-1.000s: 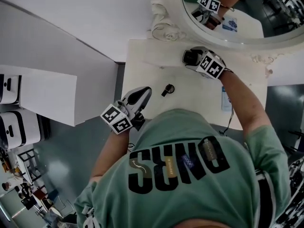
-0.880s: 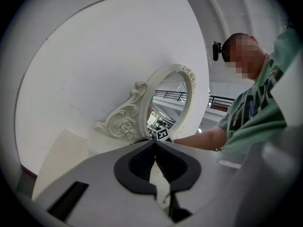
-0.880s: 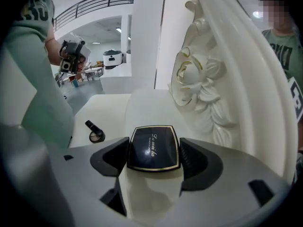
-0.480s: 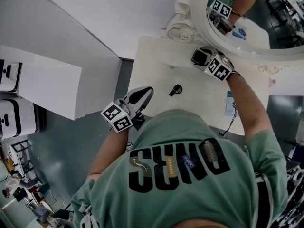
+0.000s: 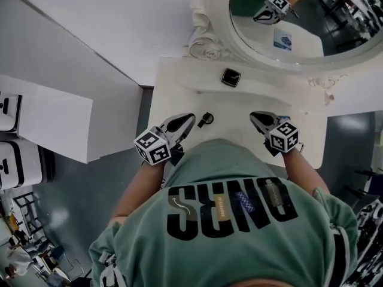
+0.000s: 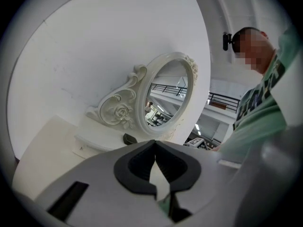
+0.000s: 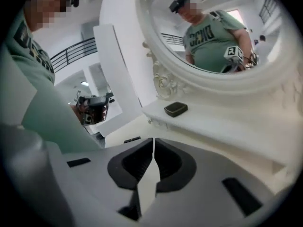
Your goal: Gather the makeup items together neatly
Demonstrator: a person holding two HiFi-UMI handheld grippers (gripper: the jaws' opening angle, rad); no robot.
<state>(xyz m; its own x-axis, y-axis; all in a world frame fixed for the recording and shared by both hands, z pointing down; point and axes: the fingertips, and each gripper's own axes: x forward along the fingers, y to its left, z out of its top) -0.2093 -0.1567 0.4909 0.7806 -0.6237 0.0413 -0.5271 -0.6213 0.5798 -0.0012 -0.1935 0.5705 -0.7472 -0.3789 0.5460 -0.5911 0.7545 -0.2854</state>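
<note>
Both tools are empty: left gripper (image 5: 189, 119) and right gripper (image 5: 255, 116) have jaws pressed together with nothing between. The dark compact (image 5: 231, 77) sits on the raised shelf (image 5: 269, 86) under the mirror, and a small black item (image 5: 206, 119) (type unclear) lies on the tabletop (image 5: 239, 107) just beside the left tips. I'd spread the left jaws, straddle that item squarely, then park it beside the compact.

A: What carries the items?
B: A white dressing table (image 5: 170, 94), with a raised ledge (image 5: 269, 89) along its back edge, beneath an oval mirror (image 5: 299, 17) in an ornate white frame.
A: What lies on it?
B: A dark square compact (image 5: 231, 77) lies flat on the ledge. A small black item (image 5: 206, 119) lies on the lower surface, apart from the compact.
</note>
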